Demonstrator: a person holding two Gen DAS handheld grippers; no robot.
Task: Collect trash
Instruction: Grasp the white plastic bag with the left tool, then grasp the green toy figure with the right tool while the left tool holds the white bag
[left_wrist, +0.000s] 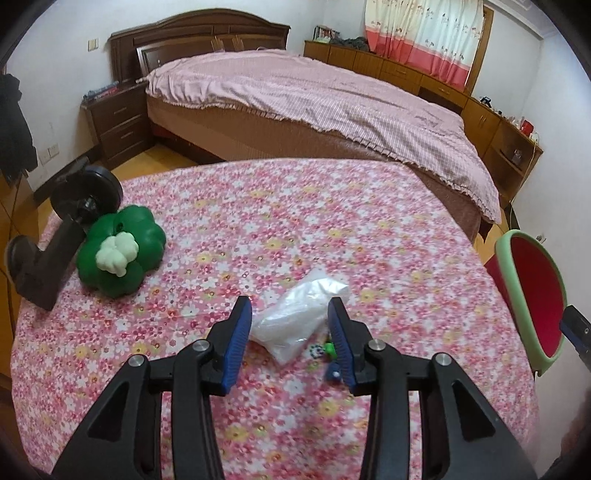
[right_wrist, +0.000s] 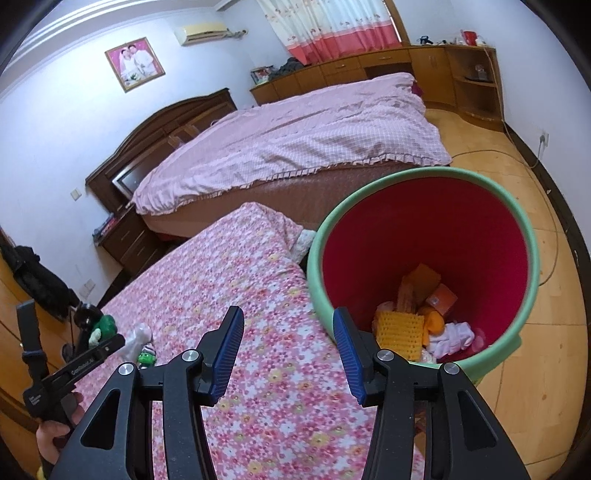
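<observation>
A crumpled clear plastic bag (left_wrist: 299, 317) lies on the floral-clothed table (left_wrist: 332, 229). My left gripper (left_wrist: 289, 306) is open, with its blue pads either side of the bag and not pressing on it. A tiny green figure (left_wrist: 328, 349) and a small blue piece (left_wrist: 334, 374) lie by the right pad. My right gripper (right_wrist: 288, 312) is open and empty, over the table edge beside the bin (right_wrist: 369, 199). That bin has a green rim and a red inside. It holds orange pieces, a yellow mesh (right_wrist: 400, 332) and pale cloth.
A green pepper-shaped toy (left_wrist: 120, 251) and a black stand with round ends (left_wrist: 55, 236) sit at the table's left. A bed with a pink cover (left_wrist: 314, 92) is beyond the table. The bin stands on the wooden floor (right_wrist: 517, 184) at the table's right. A hand (right_wrist: 51, 435) grips the left tool's handle.
</observation>
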